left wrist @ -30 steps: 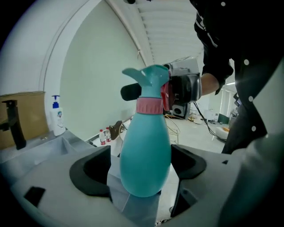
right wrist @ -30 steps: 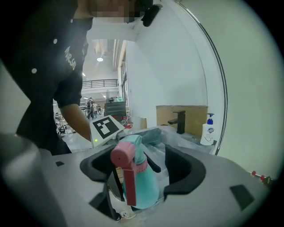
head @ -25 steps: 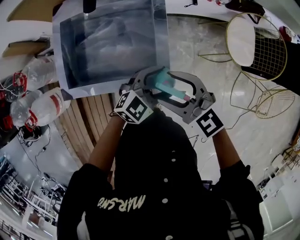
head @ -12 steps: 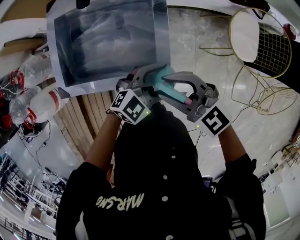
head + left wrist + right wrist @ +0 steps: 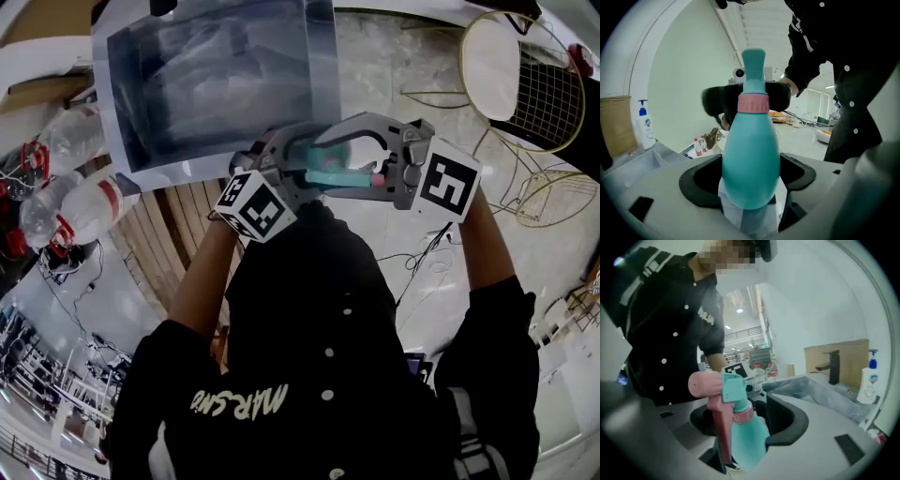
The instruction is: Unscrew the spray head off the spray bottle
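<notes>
A teal spray bottle with a pink collar lies level in front of my chest. My left gripper is shut on the bottle's wide body, base toward its camera and the neck pointing away. My right gripper reaches in from the right. The spray head, with pink nozzle and trigger, sits between the jaws of the right gripper. These jaws are opening, with a gap beside the collar.
A steel sink lies just ahead, with a black faucet and a soap pump bottle at its side. Plastic bottles lie at the left. A gold wire chair stands at the right.
The right gripper has swung up and round the bottle's head end, its marker cube rising from lower right to level. The bottle has tipped to horizontal. The left gripper has barely shifted.
</notes>
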### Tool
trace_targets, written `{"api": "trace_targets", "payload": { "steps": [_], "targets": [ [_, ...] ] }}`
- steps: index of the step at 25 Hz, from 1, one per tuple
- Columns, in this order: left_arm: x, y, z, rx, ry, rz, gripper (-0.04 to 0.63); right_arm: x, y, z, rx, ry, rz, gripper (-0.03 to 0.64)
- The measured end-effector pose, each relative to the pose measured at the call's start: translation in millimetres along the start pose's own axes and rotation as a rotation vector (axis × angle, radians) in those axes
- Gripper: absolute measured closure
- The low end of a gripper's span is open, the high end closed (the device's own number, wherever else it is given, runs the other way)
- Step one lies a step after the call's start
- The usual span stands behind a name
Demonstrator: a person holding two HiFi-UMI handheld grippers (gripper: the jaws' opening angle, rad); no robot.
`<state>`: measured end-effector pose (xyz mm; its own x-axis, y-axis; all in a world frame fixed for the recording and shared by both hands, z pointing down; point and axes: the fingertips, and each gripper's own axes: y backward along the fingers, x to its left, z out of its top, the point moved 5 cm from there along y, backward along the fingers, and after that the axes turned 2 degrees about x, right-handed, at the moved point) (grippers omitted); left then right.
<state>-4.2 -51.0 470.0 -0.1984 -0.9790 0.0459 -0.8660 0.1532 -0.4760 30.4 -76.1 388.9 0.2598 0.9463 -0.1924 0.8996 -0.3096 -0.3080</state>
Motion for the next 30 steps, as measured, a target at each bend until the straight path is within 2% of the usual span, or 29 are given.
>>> {"api": "trace_targets", "payload": {
  "steps": [1,2,5,9,11,13,15,18,21,24,27,30],
  "targets": [
    [0,1,0,0.0,-0.002,0.001,0.207,-1,5,-1,-0.016,-0.036,-0.05,0.347],
    [-1,1,0,0.0,-0.004,0.001,0.207,-1,12,1,-0.067,-0.075,-0.112,0.334],
    [-2,3,-1,0.001,0.001,0.003,0.207,7,41,14,-0.271,-0.158,-0.368,0.298],
    [-3,2,-1,0.003,0.0,0.014,0.207,38,70,8,-0.314,-0.217,-0.799,0.289],
    [-3,2,-1,-0.001,0.005,0.02,0.207,62,66,9,-0.343,-0.28,-0.905,0.29],
    [-3,3,0,-0.005,0.011,0.026,0.207,82,49,10,-0.359,-0.349,-0.933,0.301],
    [-3,3,0,-0.007,0.012,0.03,0.207,92,26,7,-0.317,-0.371,-0.92,0.304],
    [-4,2,0,-0.004,0.004,0.033,0.207,85,-1,5,-0.233,-0.361,-0.896,0.304],
    [-4,1,0,0.003,0.011,0.044,0.207,71,-12,6,-0.172,-0.361,-0.915,0.301],
    [-6,1,1,0.014,0.005,0.049,0.207,62,-11,9,-0.179,-0.387,-0.941,0.299],
    [-10,-1,4,0.034,-0.026,0.045,0.207,57,-11,11,-0.157,-0.362,-0.958,0.299],
    [-9,-1,3,0.028,0.0,0.046,0.207,52,-16,11,-0.118,-0.33,-0.964,0.299]
  ]
}}
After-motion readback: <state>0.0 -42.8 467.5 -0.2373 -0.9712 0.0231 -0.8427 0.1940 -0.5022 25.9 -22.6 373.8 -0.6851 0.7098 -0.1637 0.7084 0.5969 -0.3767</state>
